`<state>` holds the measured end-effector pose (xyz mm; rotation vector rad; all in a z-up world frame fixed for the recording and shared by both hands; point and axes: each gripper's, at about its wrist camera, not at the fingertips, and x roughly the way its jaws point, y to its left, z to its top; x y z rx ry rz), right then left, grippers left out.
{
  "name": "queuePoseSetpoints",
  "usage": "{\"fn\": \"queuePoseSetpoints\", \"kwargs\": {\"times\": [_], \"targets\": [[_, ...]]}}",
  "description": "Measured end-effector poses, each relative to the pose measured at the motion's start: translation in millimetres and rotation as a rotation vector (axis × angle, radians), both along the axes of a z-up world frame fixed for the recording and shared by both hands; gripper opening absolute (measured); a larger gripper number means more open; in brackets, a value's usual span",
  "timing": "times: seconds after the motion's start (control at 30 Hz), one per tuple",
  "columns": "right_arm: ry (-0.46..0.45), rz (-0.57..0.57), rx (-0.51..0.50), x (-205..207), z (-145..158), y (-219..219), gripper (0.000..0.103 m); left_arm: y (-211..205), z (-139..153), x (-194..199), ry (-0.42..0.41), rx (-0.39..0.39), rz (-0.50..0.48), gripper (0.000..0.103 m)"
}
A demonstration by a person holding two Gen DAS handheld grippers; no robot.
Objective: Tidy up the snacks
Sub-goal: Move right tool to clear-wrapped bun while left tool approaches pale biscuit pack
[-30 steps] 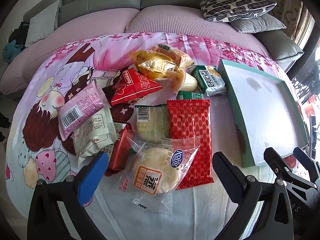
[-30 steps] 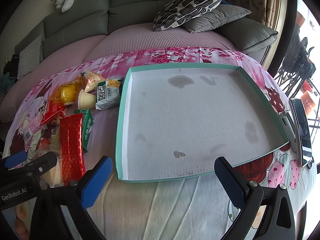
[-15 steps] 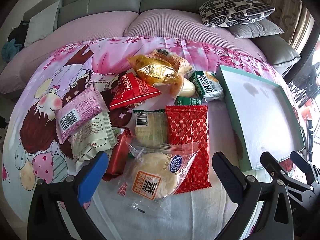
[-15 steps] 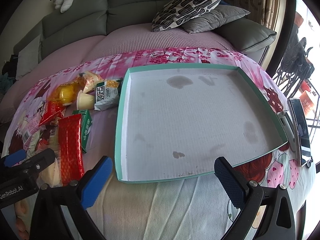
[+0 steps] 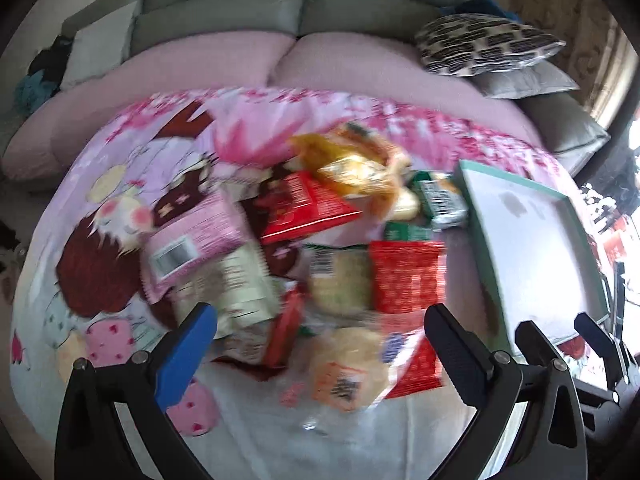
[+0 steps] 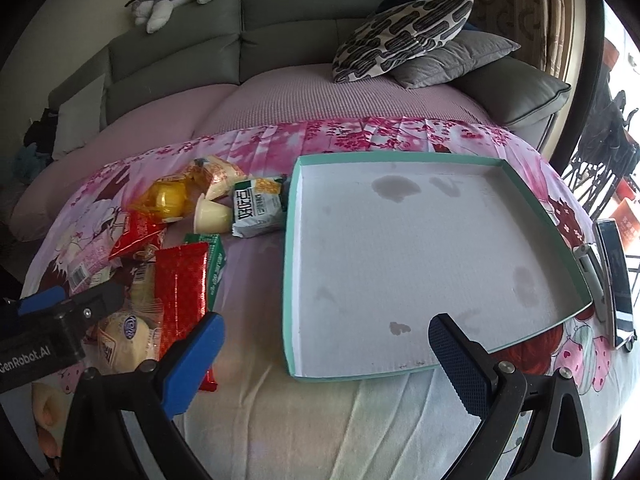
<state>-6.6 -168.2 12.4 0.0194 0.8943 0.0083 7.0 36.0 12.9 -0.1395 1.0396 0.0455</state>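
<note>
Blue and black pads tip the left gripper (image 5: 318, 336), whose jaws stand wide apart and empty above the near edge of a snack pile (image 5: 320, 248); the left view is blurred. Between its fingers lies a round bun in a clear wrapper (image 5: 348, 364), touching a long red packet (image 5: 408, 280) just beyond. The right gripper (image 6: 326, 344) is likewise spread open and holds nothing, hovering over the near rim of a shallow teal tray (image 6: 290, 264) with a stained white floor and no snacks in it. Every snack lies on the pink cartoon sheet (image 6: 400, 136) to the left of the tray, none inside. Risks, as a judgement: the clear wrapper is slack and slippery, so a pinch on loose film alone could let the bun slide out; the packets overlap, so closing on one may drag a neighbour; the soft sheet could give under the tray and tip it. Counted in the right view: one tray, two grippers, one jelly cup (image 6: 212, 216), one green-and-white packet (image 6: 256, 208), one yellow bag (image 6: 168, 200), one green box (image 6: 216, 268), one phone (image 6: 618, 284) beside the tray. The whole pile looks like roughly a dozen snacks, though blur and overlap prevent an exact count.
</note>
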Motion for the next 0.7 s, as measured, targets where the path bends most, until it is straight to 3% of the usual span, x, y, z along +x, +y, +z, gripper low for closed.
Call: {"fn": "queuePoseSetpoints", "kwargs": {"times": [0.13, 0.33, 0.7], "targets": [[0.024, 0.038, 0.020, 3.3, -2.1, 17.4, 0.103, 32.7, -2.8, -0.9, 0.032, -0.034, 0.094, 0.103], [0.027, 0.143, 0.014, 2.0, -4.6, 54.8, 0.095, 49.4, -8.1, -2.3, 0.055, -0.103, 0.121, 0.103], [0.115, 0.236, 0.052, 0.4, -22.7, 99.8, 0.094, 61.7, -26.2, 11.2, 0.133, -0.050, 0.152, 0.102]]}}
